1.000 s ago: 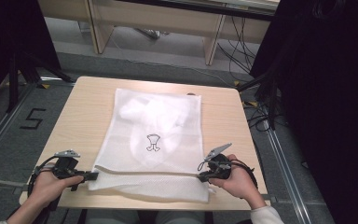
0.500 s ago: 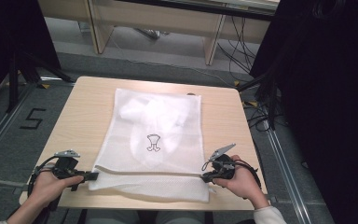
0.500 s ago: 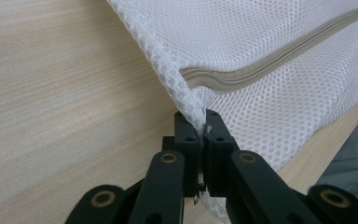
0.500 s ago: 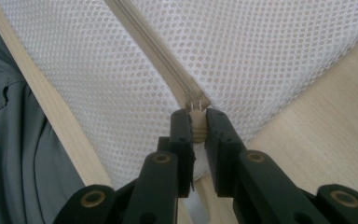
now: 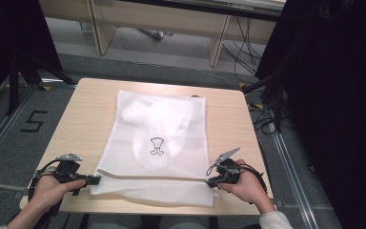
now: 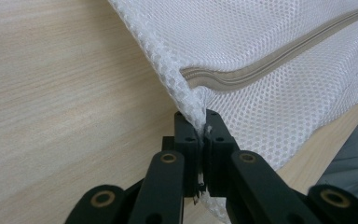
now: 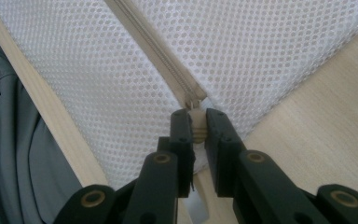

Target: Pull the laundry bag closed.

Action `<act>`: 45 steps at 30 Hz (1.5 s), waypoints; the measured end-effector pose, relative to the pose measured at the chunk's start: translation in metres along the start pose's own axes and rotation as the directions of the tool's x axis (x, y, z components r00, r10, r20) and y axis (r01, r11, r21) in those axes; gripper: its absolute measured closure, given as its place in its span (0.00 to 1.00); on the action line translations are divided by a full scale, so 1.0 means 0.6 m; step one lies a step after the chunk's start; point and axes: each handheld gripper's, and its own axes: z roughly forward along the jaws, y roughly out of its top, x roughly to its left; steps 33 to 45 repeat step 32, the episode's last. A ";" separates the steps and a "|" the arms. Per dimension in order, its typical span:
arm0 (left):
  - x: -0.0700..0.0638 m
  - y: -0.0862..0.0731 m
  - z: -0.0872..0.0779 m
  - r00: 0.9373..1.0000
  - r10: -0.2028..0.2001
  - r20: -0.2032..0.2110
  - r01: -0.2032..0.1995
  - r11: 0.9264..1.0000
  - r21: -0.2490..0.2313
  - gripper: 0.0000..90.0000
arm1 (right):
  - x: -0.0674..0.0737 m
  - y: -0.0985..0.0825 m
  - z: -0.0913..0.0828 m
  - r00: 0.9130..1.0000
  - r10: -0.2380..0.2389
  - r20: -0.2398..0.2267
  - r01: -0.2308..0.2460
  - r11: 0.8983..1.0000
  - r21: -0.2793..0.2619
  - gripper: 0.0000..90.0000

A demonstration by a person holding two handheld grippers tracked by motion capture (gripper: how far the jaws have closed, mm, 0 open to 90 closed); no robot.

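Observation:
A white mesh laundry bag [image 5: 159, 143] lies flat on the wooden table [image 5: 90, 109], with white cloth inside and a small black emblem at its middle. Its beige zipper [image 5: 152, 174] runs across the near end. My left gripper [image 5: 95, 180] is shut on the bag's left edge where the zipper ends [image 6: 193, 100]. My right gripper [image 5: 210, 181] is shut on the zipper pull [image 7: 196, 122] at the bag's right side. In the right gripper view the zipper [image 7: 154, 51] runs away from the jaws, its teeth joined.
The bag's near edge reaches almost to the table's front edge [image 5: 138, 210]. Bare wood lies left and right of the bag. Past the table stand desk legs [image 5: 102, 28] and cables [image 5: 267, 119] on the floor.
My right gripper has shifted slightly to the right along the zipper line. The left gripper and the bag stay where they were.

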 end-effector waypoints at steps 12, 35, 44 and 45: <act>-0.001 -0.003 0.002 0.999 0.036 0.006 -0.036 0.999 0.030 0.82 | 0.000 -0.001 -0.004 1.000 0.017 0.000 -0.017 0.997 -0.077 0.85; 0.018 0.001 -0.027 0.990 0.032 -0.139 -0.049 0.992 -0.120 0.32 | -0.035 -0.023 0.000 0.937 0.348 -0.026 -0.337 0.884 -0.323 0.62; 0.018 0.001 -0.027 0.990 0.032 -0.139 -0.049 0.992 -0.120 0.32 | -0.035 -0.023 0.000 0.937 0.348 -0.026 -0.337 0.884 -0.323 0.62; 0.018 0.001 -0.027 0.990 0.032 -0.139 -0.049 0.992 -0.120 0.32 | -0.035 -0.023 0.000 0.937 0.348 -0.026 -0.337 0.884 -0.323 0.62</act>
